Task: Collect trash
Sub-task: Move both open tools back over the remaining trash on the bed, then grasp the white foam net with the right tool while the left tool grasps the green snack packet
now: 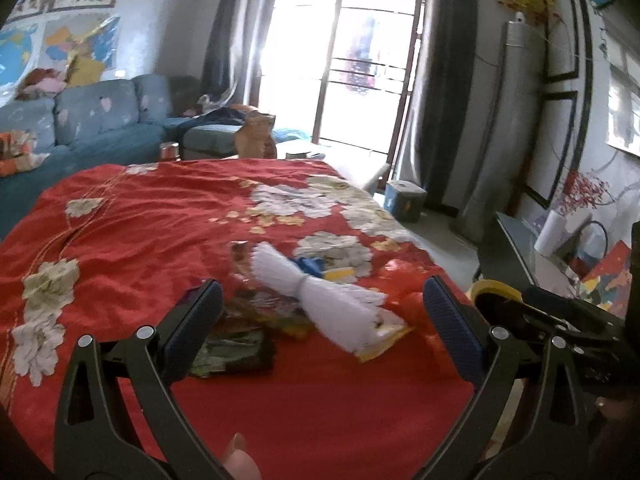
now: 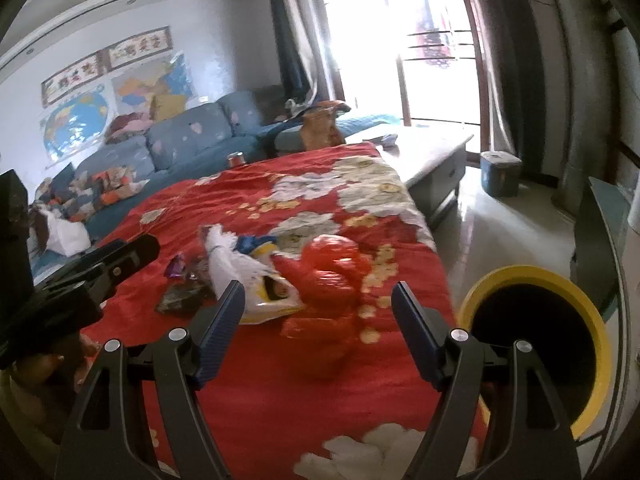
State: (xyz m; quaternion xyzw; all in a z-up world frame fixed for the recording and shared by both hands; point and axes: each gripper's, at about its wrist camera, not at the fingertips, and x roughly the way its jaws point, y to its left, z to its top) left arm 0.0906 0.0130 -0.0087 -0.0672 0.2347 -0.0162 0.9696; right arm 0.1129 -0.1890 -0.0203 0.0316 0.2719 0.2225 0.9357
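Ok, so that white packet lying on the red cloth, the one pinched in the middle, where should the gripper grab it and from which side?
Probably at the pinched waist of the white packet, where it narrows between two fanned ends. It lies flat and slantwise on the red cloth, so come from above with the open left gripper, its fingers either side of the waist. The fanned ends look too wide and floppy.

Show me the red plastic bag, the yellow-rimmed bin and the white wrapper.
red plastic bag [image 2: 332, 268], right wrist view, its bulging middle.
yellow-rimmed bin [image 2: 600, 332], right wrist view, its yellow rim.
white wrapper [image 1: 332, 300], left wrist view, its pinched middle.
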